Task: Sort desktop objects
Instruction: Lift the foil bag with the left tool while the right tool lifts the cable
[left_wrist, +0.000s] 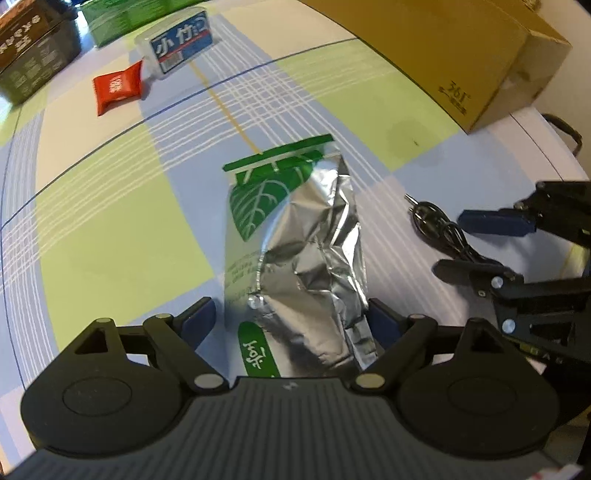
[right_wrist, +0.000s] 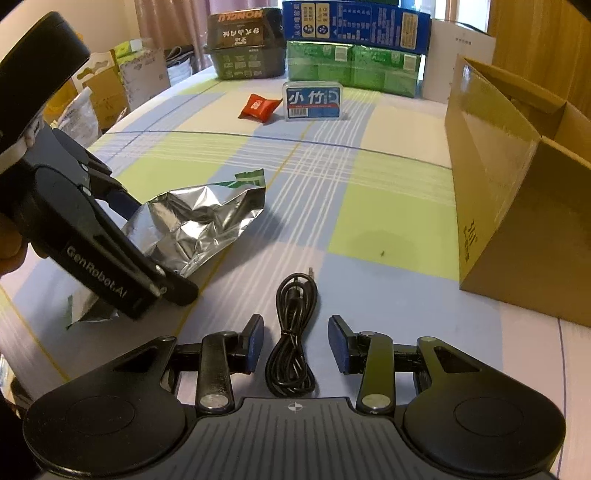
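A crumpled silver foil bag (left_wrist: 310, 243) with a green leaf print lies on the plaid tablecloth. My left gripper (left_wrist: 291, 317) is open and straddles the bag's near end, one blue pad on each side. From the right wrist view the same left gripper (right_wrist: 155, 251) angles down over the foil bag (right_wrist: 199, 221), held by a hand. A coiled black cable (right_wrist: 291, 343) lies between the pads of my right gripper (right_wrist: 297, 345), which is open and does not touch it. The right gripper (left_wrist: 465, 245) also shows beside the cable (left_wrist: 439, 229).
An open cardboard box (right_wrist: 517, 221) stands at the right edge of the table. At the far end lie a red pouch (right_wrist: 258, 107) and a blue-and-white packet (right_wrist: 313, 100), with a dark tin (right_wrist: 243, 44), green packs (right_wrist: 351, 66) and a blue carton (right_wrist: 354, 22) behind them.
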